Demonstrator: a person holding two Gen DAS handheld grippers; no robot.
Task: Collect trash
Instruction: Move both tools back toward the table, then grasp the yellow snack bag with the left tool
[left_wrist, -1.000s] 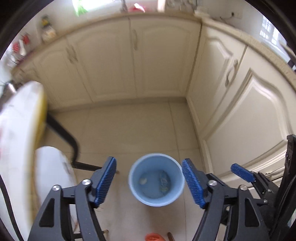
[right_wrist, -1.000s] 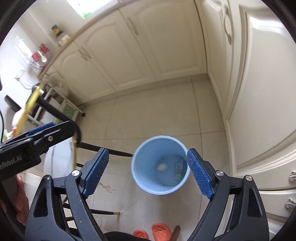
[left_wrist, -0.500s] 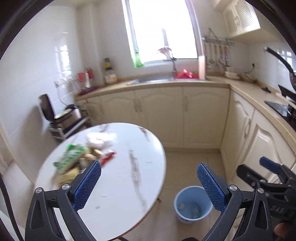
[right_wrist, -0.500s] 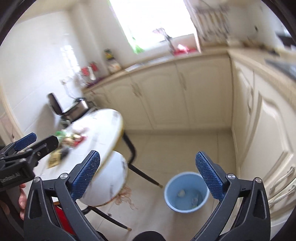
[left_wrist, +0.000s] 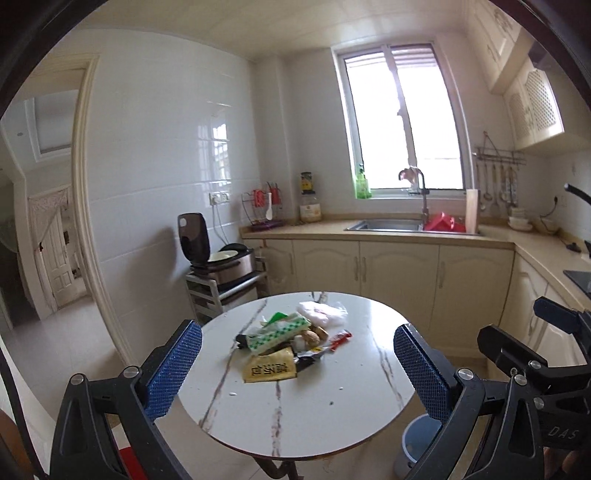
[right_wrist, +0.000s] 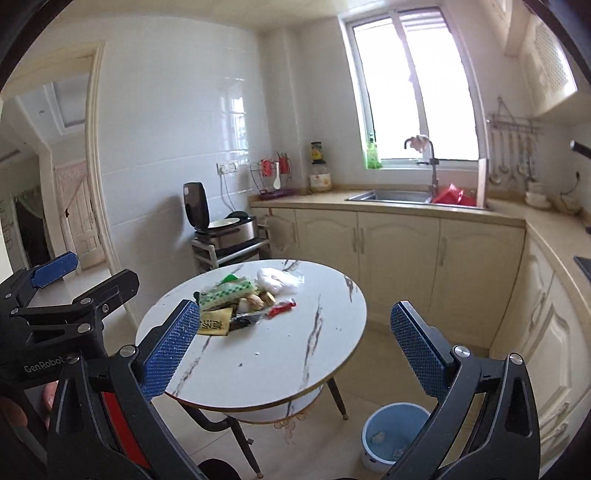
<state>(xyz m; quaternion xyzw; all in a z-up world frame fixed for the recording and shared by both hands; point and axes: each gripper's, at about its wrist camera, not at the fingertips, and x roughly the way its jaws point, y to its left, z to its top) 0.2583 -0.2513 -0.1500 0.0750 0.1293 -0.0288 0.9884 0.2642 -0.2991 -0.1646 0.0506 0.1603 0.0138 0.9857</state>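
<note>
Both grippers have swung up from the blue bin (right_wrist: 393, 435) to face the round marble table (left_wrist: 314, 410). The left gripper (left_wrist: 297, 369) and right gripper (right_wrist: 295, 345) hang spread wide, holding nothing. The trash pile (left_wrist: 286, 341) lies mid-table, now sharper and nearer; the bin stands on the floor right of the table.

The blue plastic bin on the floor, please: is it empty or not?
Not empty: the upright blue plastic bin holds a few small scraps on its bottom, visible through its open top.

Blue bin (left_wrist: 417, 439) mostly hidden behind table (left_wrist: 303, 417) and right finger; bin contents (right_wrist: 377, 437) unidentifiable.
</note>
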